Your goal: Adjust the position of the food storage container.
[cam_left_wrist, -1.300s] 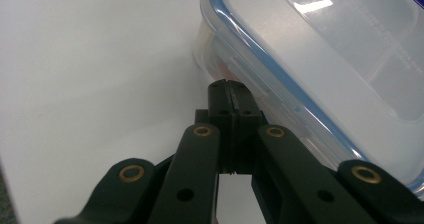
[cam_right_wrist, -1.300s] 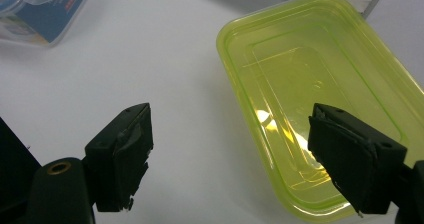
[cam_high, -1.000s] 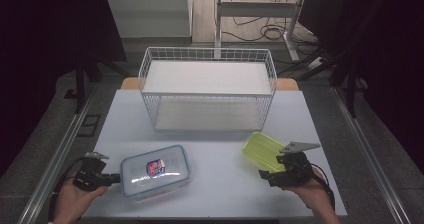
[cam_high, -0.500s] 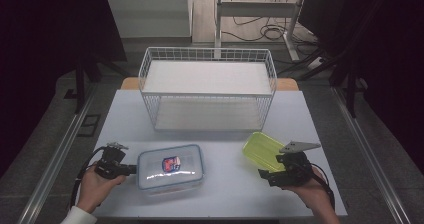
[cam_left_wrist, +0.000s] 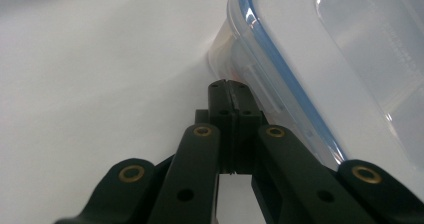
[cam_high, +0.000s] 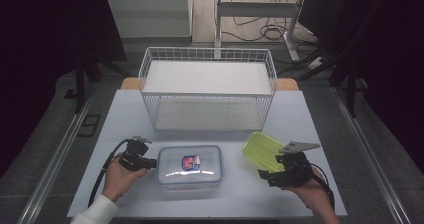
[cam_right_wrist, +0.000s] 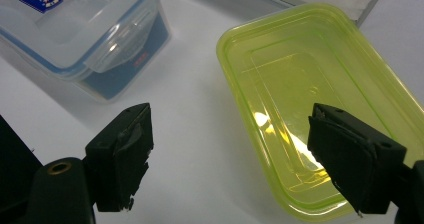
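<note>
The left gripper [cam_left_wrist: 229,91], jaws pressed together on nothing, touches the lidded clear food container's [cam_high: 189,167] short side. The right gripper [cam_right_wrist: 230,154], jaws wide, holds nothing; the yellow-green lid [cam_right_wrist: 325,104] lies just ahead. Nothing appears in the wire basket [cam_high: 207,59] beyond them yet.

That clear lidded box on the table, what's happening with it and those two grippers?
A person holds a gripper in each hand. The left gripper, jaws shut, is pressed against the left end of the clear lidded box, apparently pushing it rather than gripping. The right gripper is open, poised over the near end of the yellow-green container. A white wire basket stands behind them.
</note>
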Motion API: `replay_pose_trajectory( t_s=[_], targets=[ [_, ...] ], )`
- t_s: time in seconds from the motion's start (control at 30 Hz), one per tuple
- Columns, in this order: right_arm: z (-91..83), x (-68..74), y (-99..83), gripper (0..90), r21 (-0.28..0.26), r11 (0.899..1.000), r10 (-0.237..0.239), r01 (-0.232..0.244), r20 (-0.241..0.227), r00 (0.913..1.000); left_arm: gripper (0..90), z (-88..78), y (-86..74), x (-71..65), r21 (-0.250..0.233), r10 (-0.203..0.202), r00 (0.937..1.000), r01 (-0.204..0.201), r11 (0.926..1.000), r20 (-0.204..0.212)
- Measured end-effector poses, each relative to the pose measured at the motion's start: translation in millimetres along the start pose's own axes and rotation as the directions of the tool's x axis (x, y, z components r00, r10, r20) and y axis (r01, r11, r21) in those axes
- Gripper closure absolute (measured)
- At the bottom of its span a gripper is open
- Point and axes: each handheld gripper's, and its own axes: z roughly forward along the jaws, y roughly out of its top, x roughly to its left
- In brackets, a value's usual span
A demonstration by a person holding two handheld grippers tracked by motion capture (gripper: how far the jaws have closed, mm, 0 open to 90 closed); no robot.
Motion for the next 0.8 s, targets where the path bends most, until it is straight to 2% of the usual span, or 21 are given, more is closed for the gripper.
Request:
replay_pose_trajectory(
  t_s=[0.07, 0.23, 0.33, 0.43, 0.63, 0.7, 0.8],
  targets=[
    [0.7, 0.5, -0.1, 18.5, 0.000, 1.000, -0.001, 0.001, 0.000, 1.0000, 90.0, 2.6, 1.5, -1.5, -0.009, -0.008, 1.0000, 0.008, 0.9999, 0.004],
    [2.8, 2.1, -0.2, 18.5, 0.007, 1.000, -0.004, 0.005, -0.002, 1.0000, 90.0, 6.5, 1.8, -1.7, -0.006, 0.002, 1.0000, -0.002, 1.0000, 0.004],
    [3.2, 2.1, -0.4, 18.5, 0.006, 1.000, -0.004, 0.004, -0.002, 1.0000, 90.0, 5.1, 0.2, -0.2, -0.026, -0.010, 0.9998, 0.011, 0.9996, 0.015],
    [2.7, 2.7, -0.4, 18.5, 0.002, 1.000, -0.006, 0.006, 0.004, 1.0000, 90.0, -4.3, -3.9, 1.8, -0.058, -0.013, 0.9997, 0.014, 0.9982, 0.018],
    [3.3, 6.8, 1.0, 18.5, -0.017, 1.000, 0.001, -0.001, -0.004, 1.0000, 86.8, -31.5, -19.7, 1.3, -0.147, -0.036, 0.9990, 0.039, 0.9884, 0.028],
    [4.3, 8.3, 1.2, 18.3, -0.029, 1.000, 0.008, -0.008, -0.015, 0.9999, 81.6, -39.3, -25.8, -0.9, -0.177, -0.046, 0.9983, 0.052, 0.9828, 0.036],
    [5.8, 11.3, 1.9, 17.4, -0.065, 0.998, 0.022, -0.025, -0.039, 0.9990, 59.7, -50.3, -33.2, -3.1, -0.210, -0.056, 0.9945, 0.074, 0.9749, 0.089]
  ],
)
